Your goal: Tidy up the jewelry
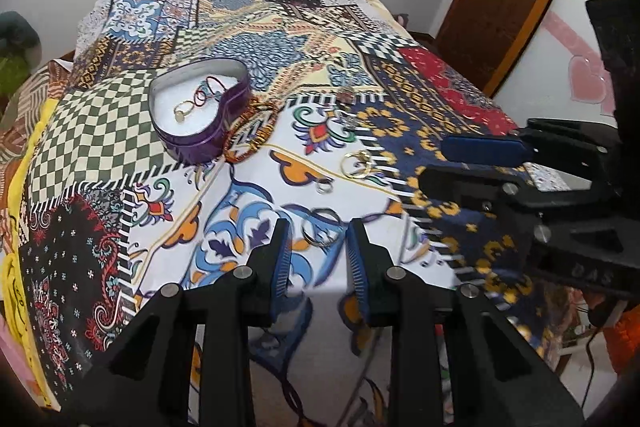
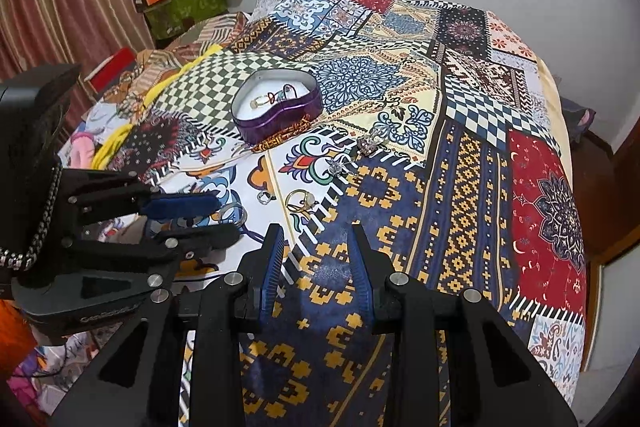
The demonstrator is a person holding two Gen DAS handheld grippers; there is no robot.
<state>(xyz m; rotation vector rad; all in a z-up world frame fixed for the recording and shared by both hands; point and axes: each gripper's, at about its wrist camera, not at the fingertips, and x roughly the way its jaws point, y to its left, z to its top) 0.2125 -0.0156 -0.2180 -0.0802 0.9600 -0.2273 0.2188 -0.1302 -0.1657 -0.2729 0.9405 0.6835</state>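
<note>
In the left wrist view, the left gripper is seen with its fingers apart and nothing between them, held low over the near edge of the bed, which is covered with a patchwork cloth. A silver ring is seen on the cloth just beyond the fingertips, in line with the gap. A smaller ring and a gold ring are laid a little farther in. A purple heart-shaped tin is set toward the left edge, and a gold ring and red loops are held in it. A beaded bracelet is laid against the tin's right side. The right gripper is seen at the right, its fingers parted and empty. In the right wrist view, the right gripper is shown with fingers apart over the blue and yellow patch at the near edge. The gold ring and the small ring are seen just beyond it. A sparkling piece and a darker jewelled piece are laid farther in, toward the tin. The left gripper is seen at the left, open, its fingertips beside the silver ring.
</note>
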